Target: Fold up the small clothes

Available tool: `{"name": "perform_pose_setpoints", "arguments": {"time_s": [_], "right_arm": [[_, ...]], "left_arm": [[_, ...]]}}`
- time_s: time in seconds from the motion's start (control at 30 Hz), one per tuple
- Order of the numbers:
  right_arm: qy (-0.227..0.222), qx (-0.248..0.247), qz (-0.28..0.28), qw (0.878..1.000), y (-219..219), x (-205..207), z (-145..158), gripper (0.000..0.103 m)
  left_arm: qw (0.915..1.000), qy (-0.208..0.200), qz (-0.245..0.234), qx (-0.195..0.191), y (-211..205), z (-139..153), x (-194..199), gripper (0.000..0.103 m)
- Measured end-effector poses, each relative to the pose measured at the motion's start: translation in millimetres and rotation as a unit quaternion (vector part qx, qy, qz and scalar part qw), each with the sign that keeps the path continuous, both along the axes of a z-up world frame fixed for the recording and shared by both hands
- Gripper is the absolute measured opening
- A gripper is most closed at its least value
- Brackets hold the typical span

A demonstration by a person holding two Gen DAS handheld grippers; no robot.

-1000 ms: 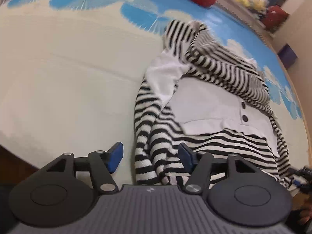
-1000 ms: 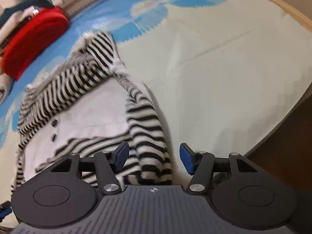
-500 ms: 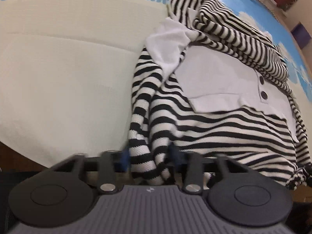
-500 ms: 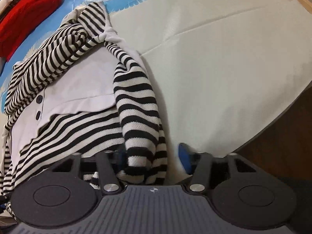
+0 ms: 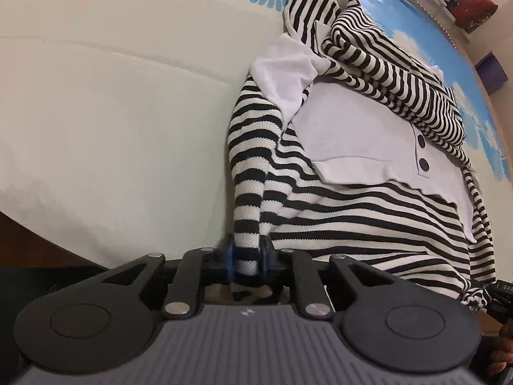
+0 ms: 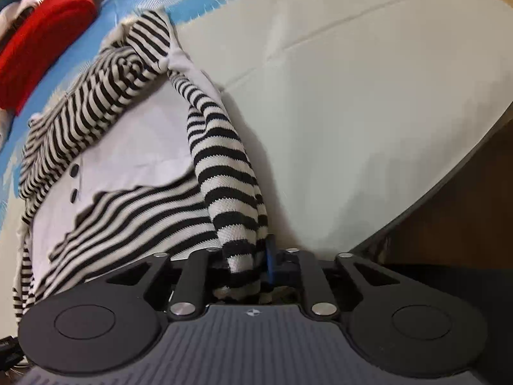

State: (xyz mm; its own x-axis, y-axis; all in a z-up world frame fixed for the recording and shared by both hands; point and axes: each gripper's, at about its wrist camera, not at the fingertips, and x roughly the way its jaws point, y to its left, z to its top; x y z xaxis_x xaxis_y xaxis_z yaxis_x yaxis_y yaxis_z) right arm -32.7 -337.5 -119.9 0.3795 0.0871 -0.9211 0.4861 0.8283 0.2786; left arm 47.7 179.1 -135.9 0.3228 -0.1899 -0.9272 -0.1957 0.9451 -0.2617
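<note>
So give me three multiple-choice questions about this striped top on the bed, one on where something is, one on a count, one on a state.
1. Where does the red cushion lie relative to the striped top?
A. beyond it, at the far end
B. on top of it
C. under the tongs

2. How many dark buttons show on the top's white panel?
A. none
B. two
C. five

3. What are the left tongs doing?
A. standing open over bare sheet
B. closed on a striped edge of the top
C. holding a button

Answers: 1 A, the cushion sits past the garment's far edge. 2 B, two show one below the other. 3 B, the blue pads squeeze striped fabric.
</note>
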Motion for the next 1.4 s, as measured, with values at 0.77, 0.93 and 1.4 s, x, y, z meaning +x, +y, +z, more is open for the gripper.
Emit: {"name": "perform_pose_setpoints", "arguments": {"time_s": [0.77,0.93,1.4], "right_arm": [[-0.166,0.009,0.025,0.986,-2.4,-22.0,114.8,0.007],[-0.224,0.039,0.034,0.973,-2.7,-67.7,176.5,0.007],[-0.123,0.053,0.031,0.991,-4.3,-3.8,143.0,0.007]], "left_arm": [[0.991,-0.112,-0.073,-0.007,-4.1,105.8,-21.6,0.004],[0.9834,-0.153,-0.091,-0.035,14.6,167.7,-64.4,0.004],[0.9884,-0.111,-0.066,-0.08,36.0,140.1,6.1,0.004]]}}
